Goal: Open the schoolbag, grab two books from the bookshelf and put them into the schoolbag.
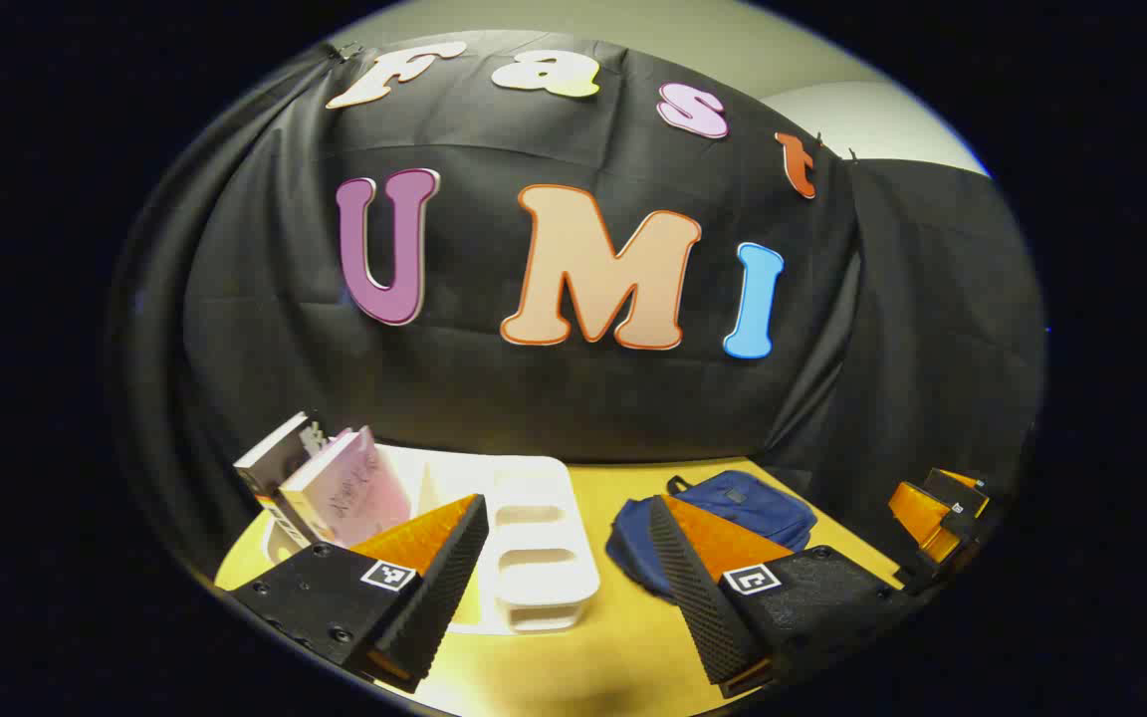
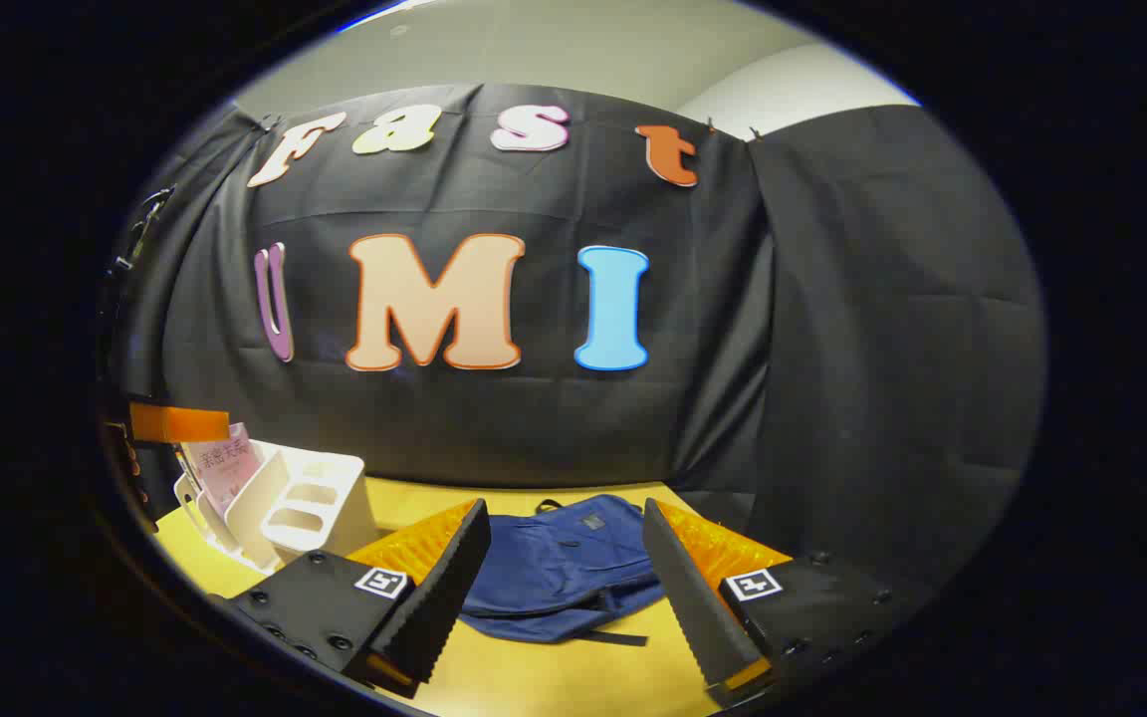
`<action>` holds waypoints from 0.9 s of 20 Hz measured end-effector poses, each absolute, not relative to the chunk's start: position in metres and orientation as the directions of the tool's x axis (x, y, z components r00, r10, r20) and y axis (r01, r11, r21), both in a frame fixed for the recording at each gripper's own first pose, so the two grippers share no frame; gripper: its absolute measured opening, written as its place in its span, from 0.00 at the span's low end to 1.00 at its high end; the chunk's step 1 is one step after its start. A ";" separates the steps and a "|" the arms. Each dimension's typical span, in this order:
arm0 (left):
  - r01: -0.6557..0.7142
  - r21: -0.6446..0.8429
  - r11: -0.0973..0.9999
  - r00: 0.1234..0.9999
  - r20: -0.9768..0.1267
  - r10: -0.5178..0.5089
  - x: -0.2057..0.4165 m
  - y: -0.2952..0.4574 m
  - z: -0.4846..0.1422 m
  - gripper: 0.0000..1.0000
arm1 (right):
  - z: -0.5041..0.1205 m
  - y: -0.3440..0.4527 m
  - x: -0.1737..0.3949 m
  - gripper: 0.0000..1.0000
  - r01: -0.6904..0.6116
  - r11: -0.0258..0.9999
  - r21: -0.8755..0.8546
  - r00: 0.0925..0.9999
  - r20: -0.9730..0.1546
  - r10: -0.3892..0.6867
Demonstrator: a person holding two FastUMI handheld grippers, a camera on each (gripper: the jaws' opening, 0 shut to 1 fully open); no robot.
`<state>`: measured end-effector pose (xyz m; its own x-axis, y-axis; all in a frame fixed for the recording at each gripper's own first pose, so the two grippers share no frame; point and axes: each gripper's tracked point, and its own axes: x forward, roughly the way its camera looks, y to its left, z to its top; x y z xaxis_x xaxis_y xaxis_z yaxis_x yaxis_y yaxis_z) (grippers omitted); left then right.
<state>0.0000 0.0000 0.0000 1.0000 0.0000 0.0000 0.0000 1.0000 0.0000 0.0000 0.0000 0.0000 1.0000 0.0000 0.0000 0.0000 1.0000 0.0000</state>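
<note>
The blue schoolbag [image 2: 573, 568] lies flat on the yellow worktop [image 2: 534, 677], apparently not opened yet, straight ahead of the right claw [image 2: 566, 588] and framed between its spread, empty fingers. Opening it looks like the step in hand. In the left gripper view the bag sits just past the left claw's [image 1: 569, 588] right finger, and that claw is likewise released and holds nothing. Beyond its left finger stands the white bookshelf [image 1: 534, 538], with two books [image 1: 320, 483] leaning at its far-left end. Next, the right claw should descend onto the bag's zipper pull, which is too small to make out.
</note>
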 end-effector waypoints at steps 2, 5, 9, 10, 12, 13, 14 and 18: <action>-0.020 0.013 1.000 1.000 -0.002 0.020 -0.007 0.027 0.001 0.95 | 0.001 0.037 -0.004 1.00 -0.034 0.999 0.008 0.999 -0.003 0.034; -0.035 -0.013 0.999 0.999 0.010 0.036 -0.013 0.048 0.003 0.95 | 0.010 0.075 -0.004 0.99 -0.075 0.997 -0.002 0.997 0.010 0.075; -0.058 -0.022 0.998 0.998 0.011 0.058 -0.021 0.064 0.004 0.95 | 0.018 0.094 0.000 0.99 -0.102 0.995 -0.014 0.994 0.029 0.102; -0.065 -0.016 0.998 0.998 0.012 0.065 -0.021 0.066 0.005 0.95 | 0.018 0.095 0.002 0.95 -0.104 0.994 -0.012 0.994 0.030 0.104; -0.081 -0.008 0.997 0.997 0.010 0.081 -0.027 0.071 0.005 0.95 | 0.016 0.093 0.003 0.95 -0.105 0.994 -0.008 0.994 0.029 0.105; -0.088 -0.008 0.996 0.996 0.010 0.089 -0.029 0.072 0.004 0.95 | 0.016 0.091 0.004 0.95 -0.104 0.995 -0.008 0.994 0.025 0.104; -0.095 -0.010 0.995 0.995 0.007 0.095 -0.029 0.071 0.003 0.93 | 0.014 0.088 0.006 0.95 -0.104 0.995 -0.008 0.994 0.020 0.104; -0.134 -0.028 0.991 0.991 0.001 0.134 -0.030 0.064 -0.001 0.95 | 0.012 0.073 0.010 0.95 -0.120 0.993 -0.020 0.993 0.003 0.120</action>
<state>-0.0298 0.0641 -0.0010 0.9910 0.1338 0.0008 -0.1337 0.9906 -0.0276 0.0098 0.0726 0.0118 0.9927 0.1205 0.0032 -0.1204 0.9925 -0.0203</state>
